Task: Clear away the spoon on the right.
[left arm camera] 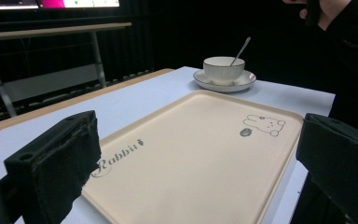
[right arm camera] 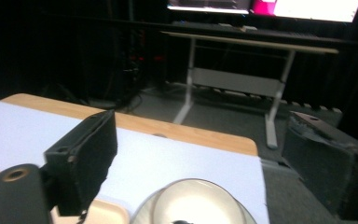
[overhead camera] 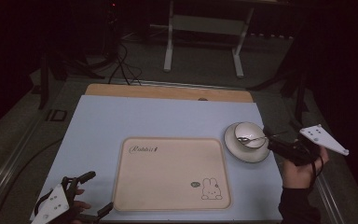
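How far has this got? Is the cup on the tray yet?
Not yet. The cup sits on its saucer with a spoon in it, right of the tray, which holds nothing. The right gripper hangs open beside the cup, gripping nothing. The left gripper waits open at the tray's near left corner. Moving anything probably lies ahead.

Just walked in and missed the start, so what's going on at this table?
A person holds tongs in each hand. The right tongs are open beside a cup that stands on a saucer with a spoon in it, holding nothing. The left tongs wait open at the near left corner of the bare beige tray.
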Motion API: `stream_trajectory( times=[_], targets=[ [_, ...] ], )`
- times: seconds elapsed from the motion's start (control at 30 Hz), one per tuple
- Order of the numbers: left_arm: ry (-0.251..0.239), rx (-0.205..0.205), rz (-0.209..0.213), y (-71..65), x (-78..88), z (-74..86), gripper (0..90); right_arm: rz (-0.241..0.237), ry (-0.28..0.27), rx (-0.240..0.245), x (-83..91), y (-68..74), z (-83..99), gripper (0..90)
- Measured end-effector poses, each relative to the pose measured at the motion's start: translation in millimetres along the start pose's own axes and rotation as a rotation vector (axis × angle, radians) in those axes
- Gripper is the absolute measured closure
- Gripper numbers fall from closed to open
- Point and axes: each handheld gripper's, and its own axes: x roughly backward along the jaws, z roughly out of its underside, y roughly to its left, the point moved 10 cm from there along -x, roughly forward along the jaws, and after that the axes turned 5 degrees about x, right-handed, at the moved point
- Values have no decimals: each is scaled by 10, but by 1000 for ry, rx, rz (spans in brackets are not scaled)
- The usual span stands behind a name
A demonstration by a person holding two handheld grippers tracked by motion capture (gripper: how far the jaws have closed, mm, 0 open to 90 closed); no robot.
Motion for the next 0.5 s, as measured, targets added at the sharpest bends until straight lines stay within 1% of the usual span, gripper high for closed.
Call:
stream_trajectory(
  times=[0.03,0.07,0.1,0.13,0.17,0.2,0.23,0.27,0.3,0.33,0.37,0.4,0.43,0.47,0.5],
  targets=[
    [-1,1,1,-1,0,-1,0,11,8,-19,-23,-100,29,96],
    [-1,1,1,-1,0,-1,0,11,8,-19,-23,-100,29,96],
    [-1,1,1,0,0,-1,0,25,9,-46,-31,-204,55,96],
    [0,1,1,0,-1,0,0,25,9,-46,-31,-204,55,96],
    [0,2,3,-2,-3,0,0,23,18,-63,-47,-297,95,96],
    [0,2,3,-2,-3,0,0,23,18,-63,-47,-297,95,96],
    [0,3,3,-4,-3,1,0,26,27,-73,-54,-345,123,96],
    [0,3,3,-4,-3,1,0,26,27,-73,-54,-345,123,96],
    [0,2,2,-3,-3,0,0,26,40,-86,-64,-400,162,96],
    [0,3,2,-3,-4,1,0,36,64,-122,-84,-532,257,100],
    [0,4,1,-2,-5,1,0,36,64,-122,-84,-532,257,100],
    [0,4,2,-1,-6,2,0,45,88,-146,-101,-608,337,128],
    [0,4,2,-1,-6,2,0,45,88,-146,-101,-608,337,128],
    [0,4,2,-3,-6,3,0,44,115,-170,-130,-658,429,136],
    [1,3,2,-5,-6,3,0,44,115,-170,-130,-658,429,136]
  ],
)
